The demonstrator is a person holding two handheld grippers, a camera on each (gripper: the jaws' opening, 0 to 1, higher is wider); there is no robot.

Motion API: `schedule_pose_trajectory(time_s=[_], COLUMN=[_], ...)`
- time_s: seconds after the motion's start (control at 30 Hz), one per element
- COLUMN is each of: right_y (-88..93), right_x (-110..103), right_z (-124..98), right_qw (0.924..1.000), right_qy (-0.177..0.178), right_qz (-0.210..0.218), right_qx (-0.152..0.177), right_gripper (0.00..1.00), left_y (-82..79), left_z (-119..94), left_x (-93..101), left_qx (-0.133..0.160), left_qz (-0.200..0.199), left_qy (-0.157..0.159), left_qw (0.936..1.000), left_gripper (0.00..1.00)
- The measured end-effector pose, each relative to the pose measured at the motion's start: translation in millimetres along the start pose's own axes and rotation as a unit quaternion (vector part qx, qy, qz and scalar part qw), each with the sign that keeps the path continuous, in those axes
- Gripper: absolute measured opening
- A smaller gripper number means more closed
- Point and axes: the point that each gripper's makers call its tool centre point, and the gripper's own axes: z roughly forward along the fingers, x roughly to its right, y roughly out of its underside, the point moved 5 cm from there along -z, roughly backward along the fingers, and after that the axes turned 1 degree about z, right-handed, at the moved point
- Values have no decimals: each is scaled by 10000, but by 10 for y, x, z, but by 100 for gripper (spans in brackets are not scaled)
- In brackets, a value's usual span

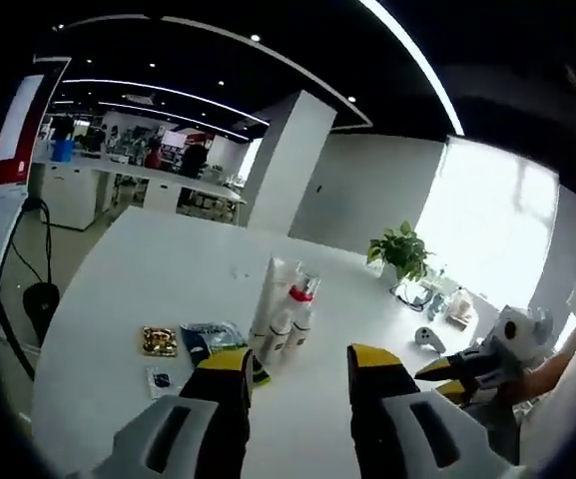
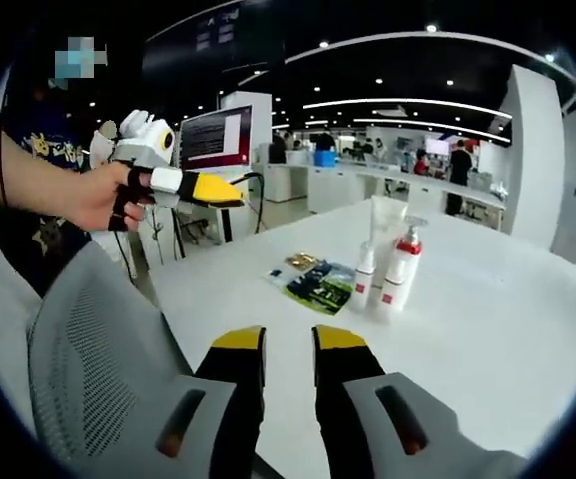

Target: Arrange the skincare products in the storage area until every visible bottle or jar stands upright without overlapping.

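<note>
Three skincare containers stand upright, close together, on the white table (image 1: 148, 289): a tall white tube (image 1: 272, 284), a pump bottle (image 1: 301, 311) with a red collar, and a small white bottle (image 1: 280, 335). The right gripper view shows the tube (image 2: 383, 228), the pump bottle (image 2: 400, 267) and the small bottle (image 2: 365, 275) too. My left gripper (image 1: 299, 364) is open and empty, short of the group. My right gripper (image 2: 288, 344) hovers narrowly open and empty above the table's near edge. A hand holds the left gripper (image 2: 213, 188) up high at the left.
Flat sachets lie left of the bottles: a gold one (image 1: 159, 341) and a blue-green one (image 1: 208, 339) (image 2: 319, 285). A potted plant (image 1: 402, 249) and small items stand at the far side. A grey mesh chair (image 2: 98, 339) is by the table edge.
</note>
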Motion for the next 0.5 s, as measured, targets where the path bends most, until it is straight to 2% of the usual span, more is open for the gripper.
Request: schedule_pose_trajectory(time_s=[0.07,0.1,0.2,0.33,0.4,0.47,0.5], right_y=[-35,-40,-71,-113,-125,-147,-193], right_x=[4,3,-14,-39,-45,-52,-66], right_z=[-14,-16,-23,-16,-17,-13,-12], right_qw=[9999,9999,9996,9992,9990,9984,9970], right_qy=[3,1,-7,-28,-32,-59,-121], right_qz=[84,83,75,33,41,77,173], right_qx=[125,147,267,395,442,550,739], right_gripper=[19,20,25,35,41,48,52], left_y=[55,79,162,189,133,132,140], left_z=[-80,-99,-183,-302,-411,-477,-497], left_x=[-47,-56,-29,0,-8,7,10], left_qx=[-6,11,52,187,539,789,904], left_qz=[414,477,693,944,1493,1711,1830], left_qy=[-349,-420,-535,-702,-1009,-1127,-1179], left_qw=[9985,9980,9961,9929,9821,9756,9718], left_gripper=[46,50,61,75,82,89,91])
